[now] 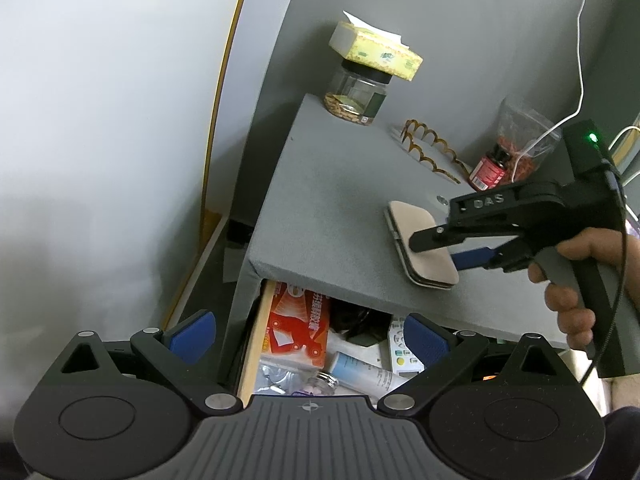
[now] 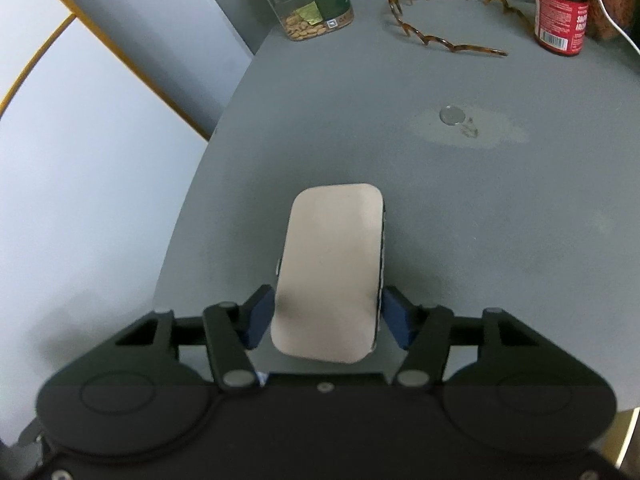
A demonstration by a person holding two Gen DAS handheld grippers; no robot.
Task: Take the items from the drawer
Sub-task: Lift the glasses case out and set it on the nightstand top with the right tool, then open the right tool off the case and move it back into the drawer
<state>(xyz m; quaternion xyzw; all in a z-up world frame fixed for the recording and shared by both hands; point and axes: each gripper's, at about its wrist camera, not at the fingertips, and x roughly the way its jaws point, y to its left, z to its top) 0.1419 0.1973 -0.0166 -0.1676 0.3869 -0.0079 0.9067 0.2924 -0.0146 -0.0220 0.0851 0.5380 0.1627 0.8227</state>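
Note:
A beige flat case (image 2: 332,268) lies on the grey cabinet top (image 2: 500,220), near its left edge. My right gripper (image 2: 326,318) straddles the case's near end, with a blue pad against each long side; the case (image 1: 420,236) and that gripper (image 1: 448,248) also show in the left wrist view, held by a hand. Below the top, the drawer (image 1: 252,340) stands pulled out, holding a red-orange packet (image 1: 298,328), a white tube (image 1: 360,372), a remote control (image 1: 402,350) and a small pill bottle (image 1: 320,386). My left gripper (image 1: 308,334) hovers open over the drawer with nothing between its fingers.
At the back of the top stand a jar of nuts (image 2: 310,4) with a yellow tissue pack (image 1: 376,50) on it, a brown scalloped headband (image 2: 444,16), a red-labelled bottle (image 2: 560,16) and a bag of red dried bits (image 1: 524,140). A white cable (image 1: 580,60) hangs at right.

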